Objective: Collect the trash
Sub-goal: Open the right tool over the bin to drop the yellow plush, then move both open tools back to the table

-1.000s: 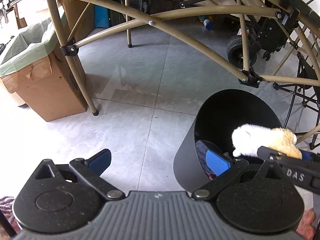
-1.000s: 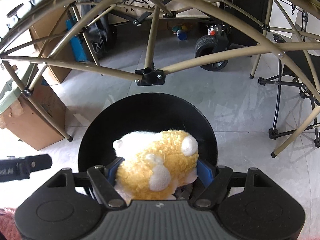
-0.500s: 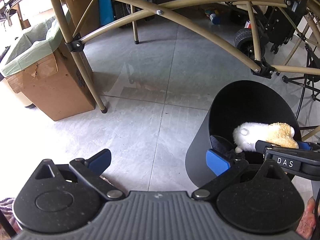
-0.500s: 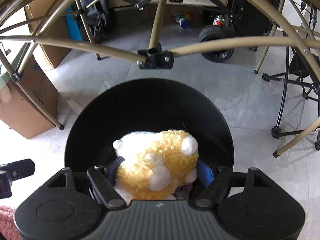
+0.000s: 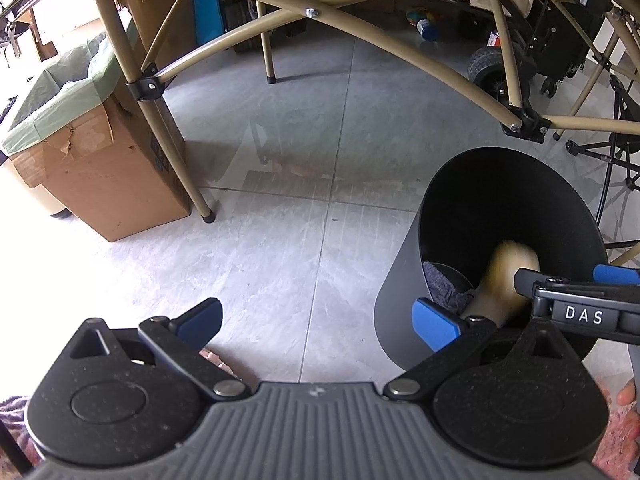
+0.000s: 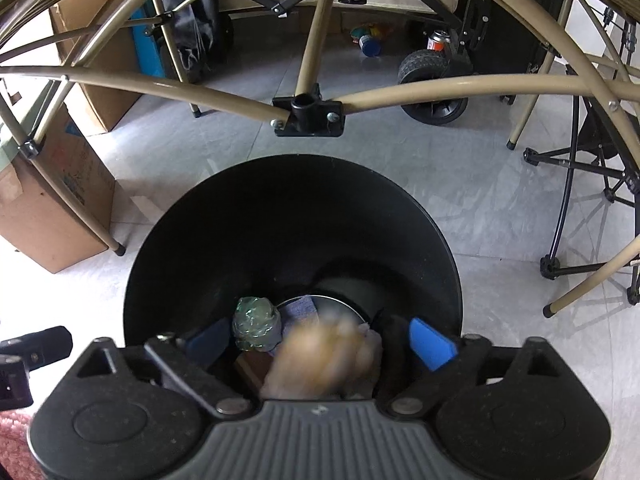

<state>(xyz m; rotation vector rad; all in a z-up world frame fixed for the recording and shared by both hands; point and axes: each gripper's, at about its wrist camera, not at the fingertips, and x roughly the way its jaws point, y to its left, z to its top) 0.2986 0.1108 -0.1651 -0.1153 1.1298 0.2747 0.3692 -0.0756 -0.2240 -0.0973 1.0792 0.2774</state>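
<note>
Black bin [image 6: 292, 216], yellow-and-white plush toy [image 6: 324, 360], blue gripper pads [image 6: 430, 342], tan tent poles [image 5: 360, 32], brown cardboard box [image 5: 108, 184]

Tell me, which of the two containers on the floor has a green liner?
The cardboard box at left, draped with a green bag. The round black bin, under the right gripper as its jaws open, has none.
</note>
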